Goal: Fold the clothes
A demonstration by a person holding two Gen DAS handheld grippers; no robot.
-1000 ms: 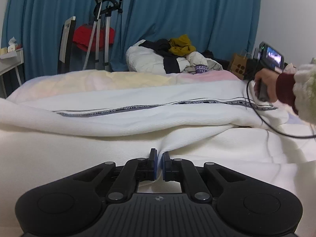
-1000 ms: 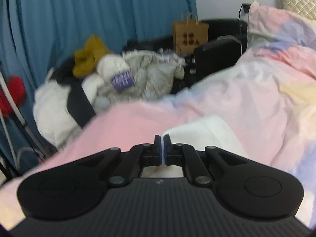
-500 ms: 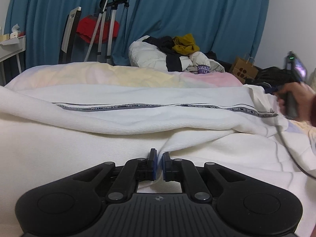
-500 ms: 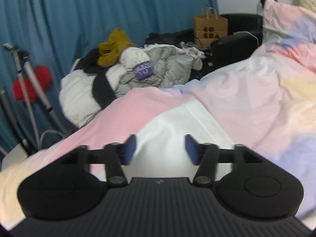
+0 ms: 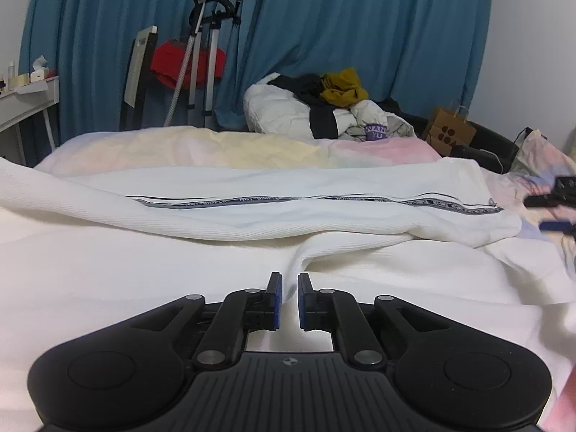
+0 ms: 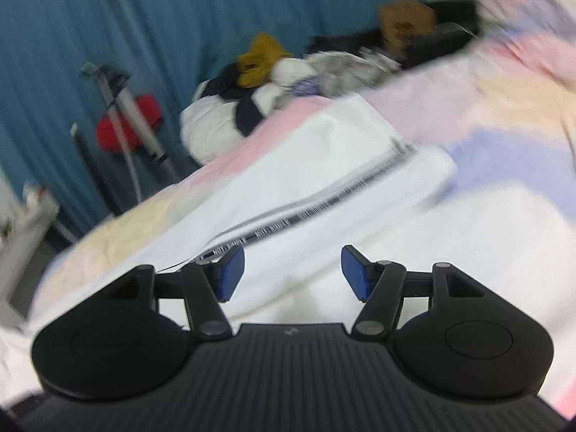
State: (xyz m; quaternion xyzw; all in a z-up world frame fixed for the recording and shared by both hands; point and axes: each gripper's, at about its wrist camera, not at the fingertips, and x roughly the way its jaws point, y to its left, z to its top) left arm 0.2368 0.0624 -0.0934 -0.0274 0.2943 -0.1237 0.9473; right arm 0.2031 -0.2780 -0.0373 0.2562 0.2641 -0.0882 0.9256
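Observation:
A white ribbed garment [image 5: 252, 212] with a dark lettered stripe lies spread across the bed, its far half folded over the near half. My left gripper [image 5: 288, 297] sits low over the near white cloth; its jaws stand slightly apart with a fold of cloth between them. My right gripper [image 6: 291, 275] is wide open and empty above the garment [image 6: 306, 187], near the stripe. The right gripper's tips [image 5: 556, 203] show at the right edge of the left wrist view. The right wrist view is blurred.
The bed has a pastel pink, yellow and blue cover [image 5: 223, 147]. A heap of clothes [image 5: 316, 108] lies beyond the bed before blue curtains [image 5: 360, 36]. A stand with red cloth [image 5: 187, 61], a white shelf [image 5: 25, 100] and a paper bag [image 5: 451, 131] stand around.
My right gripper opened, let go of the garment's edge and swung back over it. My left gripper's jaws parted slightly and it stayed in place.

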